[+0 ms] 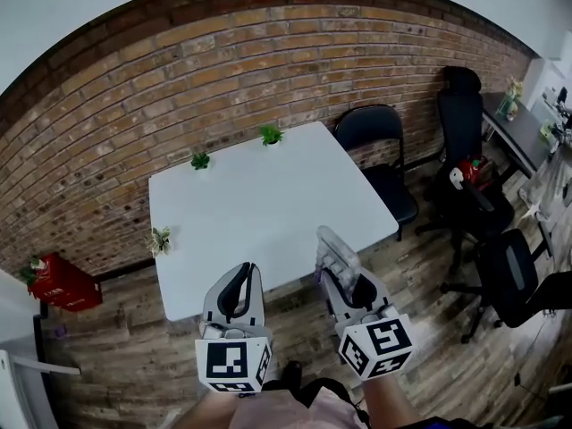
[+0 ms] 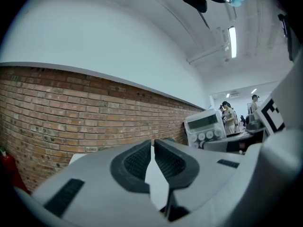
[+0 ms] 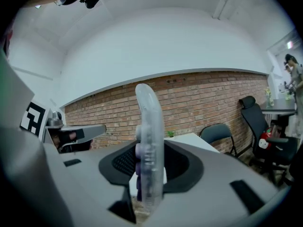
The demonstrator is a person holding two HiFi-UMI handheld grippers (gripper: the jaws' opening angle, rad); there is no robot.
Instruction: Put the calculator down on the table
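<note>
The calculator (image 1: 336, 250), translucent with purple keys, stands on edge between the pads of my right gripper (image 1: 347, 277), which is shut on it. In the right gripper view the calculator (image 3: 149, 141) rises edge-on above that gripper (image 3: 150, 162). My left gripper (image 1: 239, 277) is level beside it, shut, with nothing held; its tips (image 2: 153, 144) meet. From the left gripper view the calculator (image 2: 205, 128) shows its screen and round keys. Both grippers hover at the near edge of the white table (image 1: 268, 204).
Three small potted plants (image 1: 200, 160) (image 1: 271, 135) (image 1: 161, 239) stand along the table's far and left edges. A brick wall (image 1: 134, 96) runs behind. A black folding chair (image 1: 380, 146) and office chairs (image 1: 505, 275) stand right; a red box (image 1: 61, 281) left.
</note>
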